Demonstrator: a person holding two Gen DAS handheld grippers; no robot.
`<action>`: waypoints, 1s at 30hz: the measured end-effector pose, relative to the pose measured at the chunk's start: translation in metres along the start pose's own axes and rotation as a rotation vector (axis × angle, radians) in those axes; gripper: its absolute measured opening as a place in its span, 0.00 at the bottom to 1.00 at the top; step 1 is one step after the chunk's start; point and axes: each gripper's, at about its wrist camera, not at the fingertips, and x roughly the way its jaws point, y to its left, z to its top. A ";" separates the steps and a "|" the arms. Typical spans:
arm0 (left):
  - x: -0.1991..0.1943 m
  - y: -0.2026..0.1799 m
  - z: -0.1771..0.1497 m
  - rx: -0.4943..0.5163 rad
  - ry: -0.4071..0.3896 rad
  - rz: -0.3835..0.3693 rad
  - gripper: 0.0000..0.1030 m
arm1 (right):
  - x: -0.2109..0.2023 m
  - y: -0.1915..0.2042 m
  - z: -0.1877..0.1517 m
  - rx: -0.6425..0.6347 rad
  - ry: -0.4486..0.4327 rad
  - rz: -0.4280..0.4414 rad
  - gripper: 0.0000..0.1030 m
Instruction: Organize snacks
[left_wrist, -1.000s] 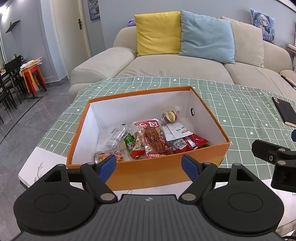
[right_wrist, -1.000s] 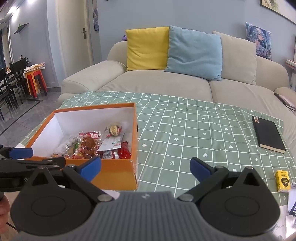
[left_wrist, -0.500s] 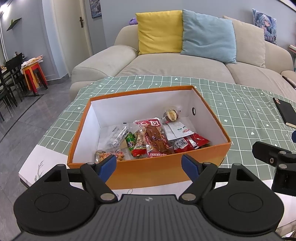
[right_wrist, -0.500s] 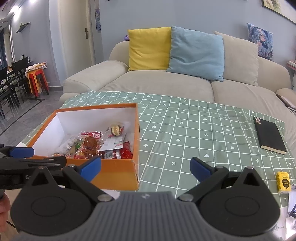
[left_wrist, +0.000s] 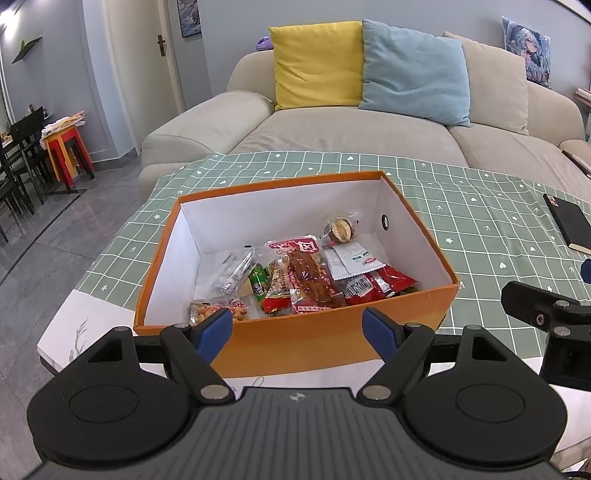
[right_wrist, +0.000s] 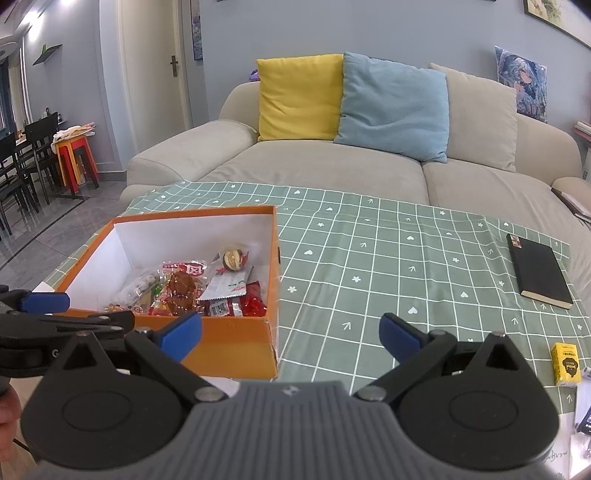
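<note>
An orange box (left_wrist: 295, 343) with white inner walls stands on the green checked tablecloth; it also shows in the right wrist view (right_wrist: 236, 343). Several wrapped snacks (left_wrist: 306, 277) lie on its floor, seen also in the right wrist view (right_wrist: 192, 288). My left gripper (left_wrist: 297, 328) is open and empty, just in front of the box's near wall. My right gripper (right_wrist: 290, 334) is open and empty, to the right of the box, above the cloth. A small yellow packet (right_wrist: 567, 363) lies at the right near edge of the table.
A black notebook (right_wrist: 539, 271) lies on the cloth at the right, also seen in the left wrist view (left_wrist: 569, 229). A beige sofa (right_wrist: 332, 170) with yellow and blue cushions stands behind the table. Chairs and red stools (right_wrist: 75, 158) stand far left.
Both grippers have risen and pulled back very slightly; the box and snacks have not moved. Both stay open and empty.
</note>
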 end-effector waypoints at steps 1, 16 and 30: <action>0.000 0.000 0.000 -0.001 0.001 -0.001 0.91 | 0.000 0.000 0.000 0.001 0.000 0.000 0.96; -0.002 -0.001 0.001 -0.004 0.003 -0.006 0.91 | 0.000 -0.001 -0.001 0.002 0.001 0.000 0.96; -0.004 0.001 0.001 -0.005 -0.006 -0.001 0.91 | 0.001 -0.003 -0.003 -0.001 0.015 0.007 0.96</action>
